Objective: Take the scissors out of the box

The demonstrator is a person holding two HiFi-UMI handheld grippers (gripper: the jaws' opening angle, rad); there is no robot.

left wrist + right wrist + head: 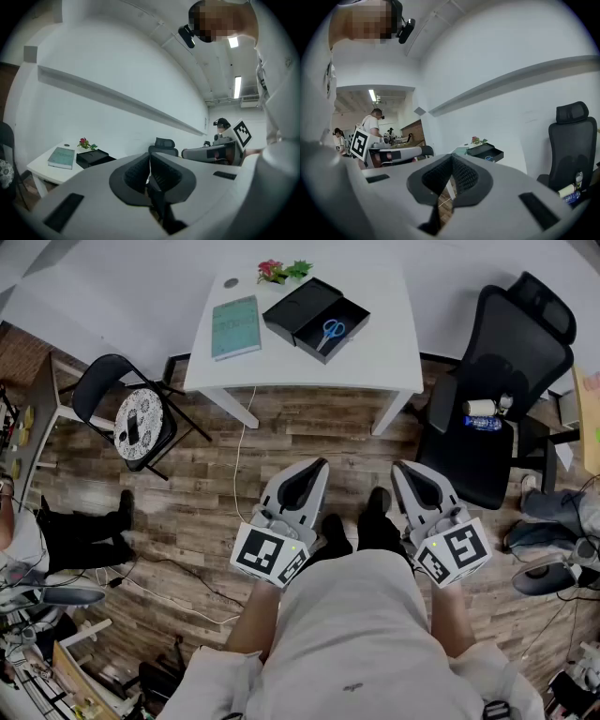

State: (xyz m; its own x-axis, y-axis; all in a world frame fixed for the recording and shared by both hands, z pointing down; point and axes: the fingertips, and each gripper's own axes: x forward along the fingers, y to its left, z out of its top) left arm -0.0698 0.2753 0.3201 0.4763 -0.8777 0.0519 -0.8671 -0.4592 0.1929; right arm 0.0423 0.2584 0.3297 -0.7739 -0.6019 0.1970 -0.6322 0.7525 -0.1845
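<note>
The blue-handled scissors (328, 332) lie in an open black box (339, 326) on the white table (394, 352), with the box lid (298, 308) beside it. My left gripper (317, 466) and right gripper (401, 469) are held low near my waist, over the wood floor and well short of the table. Both are shut, pads touching, with nothing between them. In the left gripper view the left gripper (150, 165) points toward the box (92, 158). The right gripper (451, 162) has the box (486, 152) ahead of it, with a bit of blue scissors (489, 159) showing.
A green book (235, 327) and flowers (282, 270) share the table. A black office chair (492, 409) holding a bottle (484, 424) stands to the right. A small chair with a patterned cushion (141, 425) stands to the left. Cables (187, 601) lie on the floor. A person (66, 531) sits far left.
</note>
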